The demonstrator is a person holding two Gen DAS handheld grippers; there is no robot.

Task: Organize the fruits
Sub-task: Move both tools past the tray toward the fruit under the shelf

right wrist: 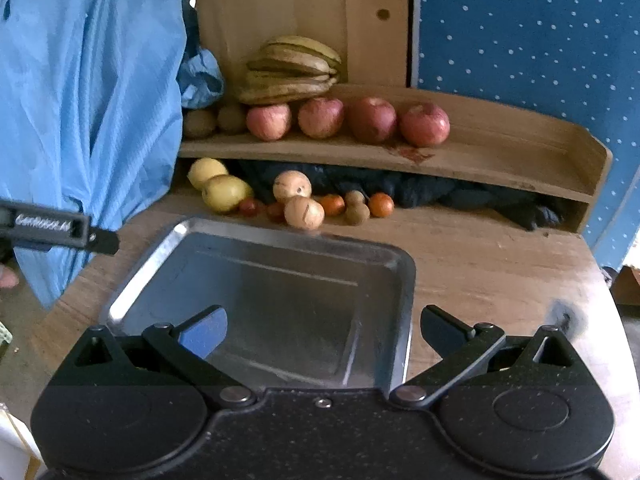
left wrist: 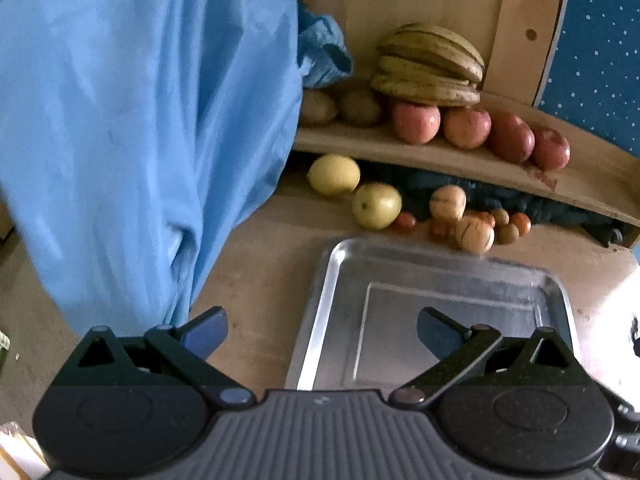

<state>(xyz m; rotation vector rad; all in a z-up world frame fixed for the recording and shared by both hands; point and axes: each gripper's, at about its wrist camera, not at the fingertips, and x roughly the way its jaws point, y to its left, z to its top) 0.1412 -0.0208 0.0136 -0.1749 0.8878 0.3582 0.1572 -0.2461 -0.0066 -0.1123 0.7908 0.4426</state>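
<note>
Fruits are seen in two groups, and none has yet been placed in the metal tray (right wrist: 396,276), which lies bare on the wooden table (right wrist: 500,264) directly in front of both grippers. On the upper shelf (right wrist: 520,148) a bunch of bananas (right wrist: 292,70) is stacked above a row of four red apples (right wrist: 346,120), with two brownish kiwis (right wrist: 214,120) at the left end beside a crumpled blue bag (right wrist: 200,78). Below the shelf, on the table just behind the tray's far rim, a lemon (left wrist: 335,174) and a yellow-green pear (left wrist: 376,205) lie touching or nearly so, followed by two pale striped melon-like fruits (right wrist: 298,198) and a scatter of small red and brown fruits (right wrist: 352,204) whose kind cannot be told. The left gripper (left wrist: 322,334) is held with its jaws spread wide and nothing between them, partly over the tray's near left corner; the right gripper (right wrist: 324,334) is likewise spread wide and empty, above the tray's near edge. A large blue plastic sheet (left wrist: 140,120) hangs at the left. The sorting is judged to be at its very start: the loose pile under the shelf appears still to be gathered, and no fruit is gripped.
</note>
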